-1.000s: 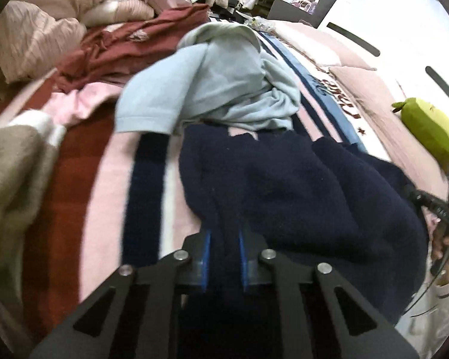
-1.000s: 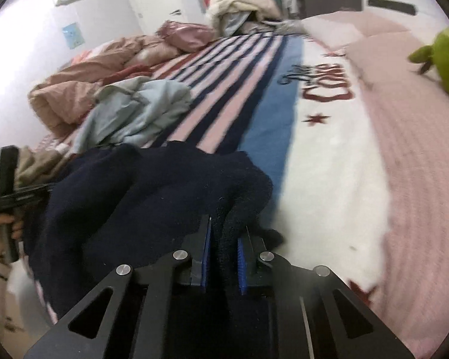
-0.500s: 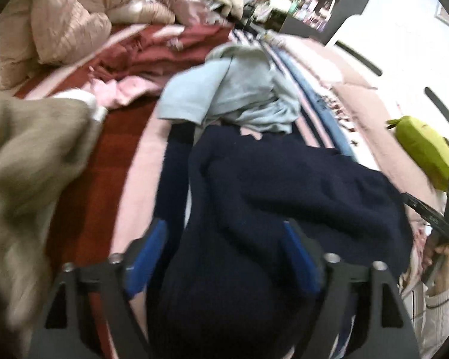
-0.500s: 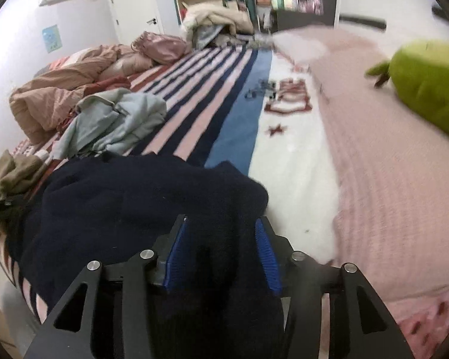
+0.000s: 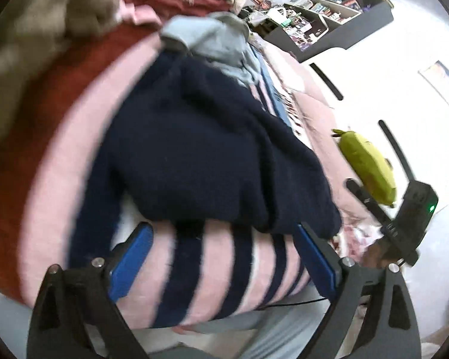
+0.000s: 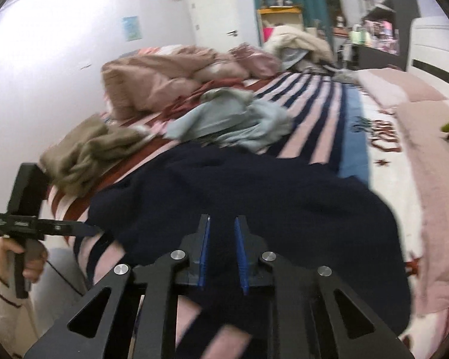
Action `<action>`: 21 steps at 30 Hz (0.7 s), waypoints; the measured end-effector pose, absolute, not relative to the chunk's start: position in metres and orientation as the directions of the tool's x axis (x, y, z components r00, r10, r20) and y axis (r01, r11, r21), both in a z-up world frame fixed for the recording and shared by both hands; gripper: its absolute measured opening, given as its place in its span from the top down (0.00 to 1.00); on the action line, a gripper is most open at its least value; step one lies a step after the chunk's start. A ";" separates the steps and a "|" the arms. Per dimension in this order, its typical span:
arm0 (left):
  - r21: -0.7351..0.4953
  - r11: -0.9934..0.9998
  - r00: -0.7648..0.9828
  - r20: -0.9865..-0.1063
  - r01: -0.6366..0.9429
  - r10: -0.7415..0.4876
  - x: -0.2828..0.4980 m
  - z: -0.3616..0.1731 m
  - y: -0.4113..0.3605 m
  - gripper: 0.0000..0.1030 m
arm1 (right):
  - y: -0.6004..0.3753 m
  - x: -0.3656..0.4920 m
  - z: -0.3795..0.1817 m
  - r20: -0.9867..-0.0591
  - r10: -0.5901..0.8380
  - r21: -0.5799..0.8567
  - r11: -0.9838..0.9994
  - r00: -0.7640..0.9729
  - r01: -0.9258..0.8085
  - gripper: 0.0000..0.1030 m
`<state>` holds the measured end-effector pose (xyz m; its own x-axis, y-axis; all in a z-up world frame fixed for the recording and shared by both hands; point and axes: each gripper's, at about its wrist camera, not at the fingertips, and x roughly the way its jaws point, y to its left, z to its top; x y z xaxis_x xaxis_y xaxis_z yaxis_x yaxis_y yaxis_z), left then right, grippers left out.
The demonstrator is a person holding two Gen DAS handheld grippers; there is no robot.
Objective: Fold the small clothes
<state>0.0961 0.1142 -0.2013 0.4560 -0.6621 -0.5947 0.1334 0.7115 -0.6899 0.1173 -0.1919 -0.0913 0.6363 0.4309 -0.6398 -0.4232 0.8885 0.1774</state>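
A dark navy knit garment (image 5: 206, 155) lies bunched on the striped bedspread (image 5: 218, 272) near the bed's front edge; it also shows in the right wrist view (image 6: 254, 197). My left gripper (image 5: 224, 233) is wide open and empty, its blue pads (image 5: 131, 257) just short of the garment's near edge. My right gripper (image 6: 221, 224) hangs over the garment's near edge with its jaws narrowly apart, and navy cloth shows between the pads. The left gripper (image 6: 45, 227) shows at the left of the right wrist view, the right gripper (image 5: 404, 218) at the right of the left wrist view.
A light blue garment (image 6: 233, 119) lies just beyond the navy one. An olive-brown garment (image 6: 86, 149) sits at the left, with pink bedding (image 6: 164, 74) behind it. A green plush toy (image 5: 368, 167) lies on the pink blanket (image 6: 434, 179) to the right. The bed's front edge is close below the grippers.
Both grippers let go of the navy garment and drew back toward the bed's front edge. The left jaws opened wide; the right jaws opened, then narrowed again.
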 end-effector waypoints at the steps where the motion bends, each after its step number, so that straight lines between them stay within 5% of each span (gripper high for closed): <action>1: -0.690 0.710 0.467 -0.586 0.141 -0.662 0.097 -0.203 0.110 0.10 | -0.184 0.118 -0.098 -0.648 0.435 0.179 0.885 0.625 -0.429 0.90; 7: -0.744 0.657 0.584 -0.482 0.121 -0.653 0.119 -0.210 0.099 0.09 | -0.170 0.129 -0.133 -0.704 0.449 0.248 0.881 0.551 -0.402 0.89; 12: -0.697 0.712 0.646 -0.503 0.090 -0.574 0.145 -0.211 0.082 0.10 | -0.174 0.130 -0.158 -0.719 0.449 0.289 0.887 0.531 -0.359 0.92; 13: -0.683 0.726 0.650 -0.515 0.083 -0.559 0.148 -0.211 0.078 0.14 | -0.174 0.130 -0.159 -0.715 0.452 0.298 0.887 0.533 -0.352 0.92; 16: -0.704 0.703 0.623 -0.505 0.102 -0.597 0.163 -0.209 0.070 0.51 | -0.176 0.129 -0.160 -0.711 0.453 0.303 0.887 0.538 -0.347 0.92; 19: -0.648 0.752 0.649 -0.520 0.125 -0.556 0.167 -0.195 0.058 0.70 | -0.179 0.128 -0.156 -0.702 0.470 0.319 0.880 0.536 -0.353 0.92; 21: -0.609 0.776 0.671 -0.507 0.165 -0.541 0.166 -0.178 0.050 0.73 | -0.186 0.127 -0.149 -0.682 0.498 0.344 0.865 0.536 -0.365 0.87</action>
<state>0.1656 0.0499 -0.1783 0.6710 -0.5411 -0.5069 0.1654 0.7756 -0.6091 0.1269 -0.1855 -0.1491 0.5358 0.4975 -0.6822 -0.3652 0.8650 0.3440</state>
